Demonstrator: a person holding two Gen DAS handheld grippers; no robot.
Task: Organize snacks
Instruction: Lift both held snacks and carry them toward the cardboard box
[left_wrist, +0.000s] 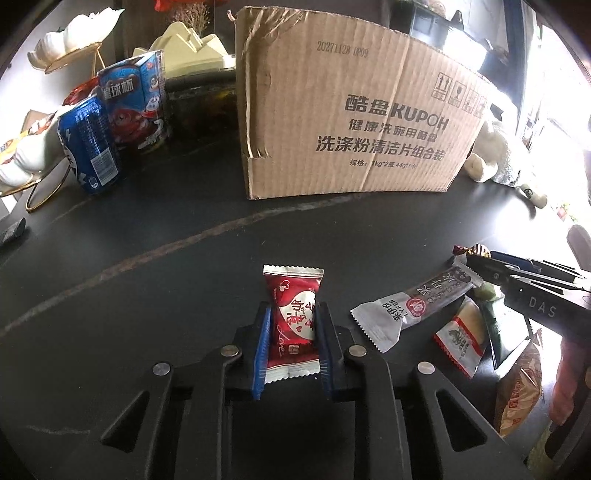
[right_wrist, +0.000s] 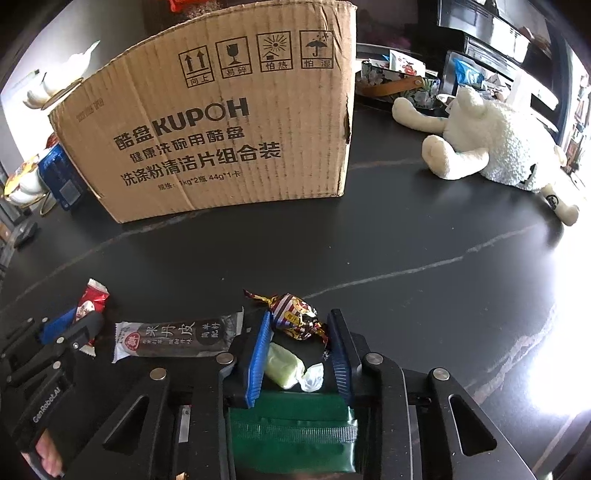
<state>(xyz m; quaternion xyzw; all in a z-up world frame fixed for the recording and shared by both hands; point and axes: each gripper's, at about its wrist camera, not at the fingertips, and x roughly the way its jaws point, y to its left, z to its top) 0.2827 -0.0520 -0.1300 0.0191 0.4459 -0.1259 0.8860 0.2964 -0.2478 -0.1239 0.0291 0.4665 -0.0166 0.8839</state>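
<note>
Two claws: left claw (left_wrist: 291, 325) clamps light, crinkly red-and-white foil snack packet (left_wrist: 293, 317) mid-body — right claw (right_wrist: 301, 347) pinches striped foil-wrapped candy (right_wrist: 295, 314).

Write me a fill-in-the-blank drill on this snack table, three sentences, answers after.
1. The left tool pinches a ___ and white snack packet.
2. The cardboard box bears the brand name ___.
3. Right of the box lies a white plush ___.

Answers: red; KUPOH; sheep
</note>
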